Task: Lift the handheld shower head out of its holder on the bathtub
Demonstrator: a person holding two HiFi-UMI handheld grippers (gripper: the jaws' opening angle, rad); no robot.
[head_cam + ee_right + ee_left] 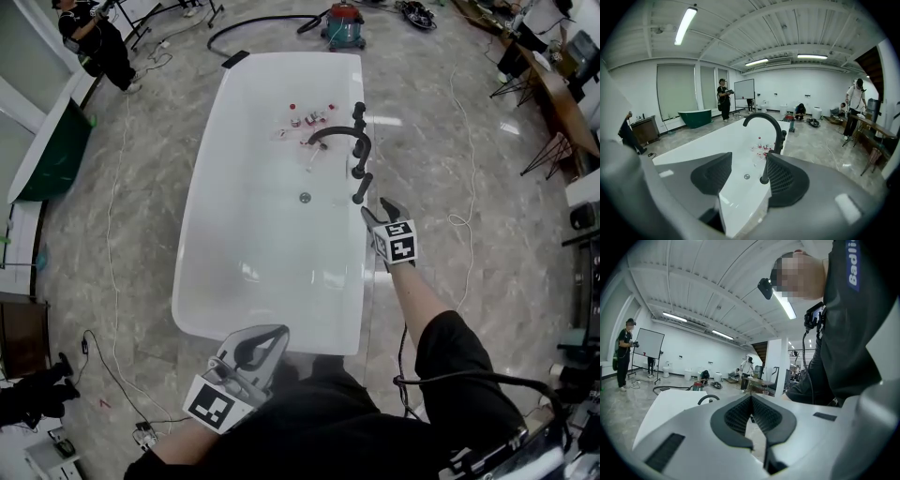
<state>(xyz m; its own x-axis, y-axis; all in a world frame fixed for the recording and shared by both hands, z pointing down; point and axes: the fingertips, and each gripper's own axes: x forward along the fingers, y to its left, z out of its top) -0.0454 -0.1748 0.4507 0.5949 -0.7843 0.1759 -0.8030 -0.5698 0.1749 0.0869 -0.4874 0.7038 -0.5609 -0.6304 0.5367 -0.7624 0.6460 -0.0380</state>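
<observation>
The white bathtub [202, 225] fills the middle. On its right rim stands the black faucet [337, 133]. Nearer, the handheld shower head [361, 187] sits upright in its holder, not yet lifted. The right tongs [377, 209] hover just short of it, jaws wide apart and empty. The left tongs [272, 336], tips together, are at the tub's near end. Grasping and lifting are left.

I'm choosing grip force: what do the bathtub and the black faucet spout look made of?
Bathtub: glossy white, likely acrylic or enamel; bright light reflections streak its floor. Faucet spout: matte black, probably coated metal; thin rigid arch, barely any glare.
</observation>
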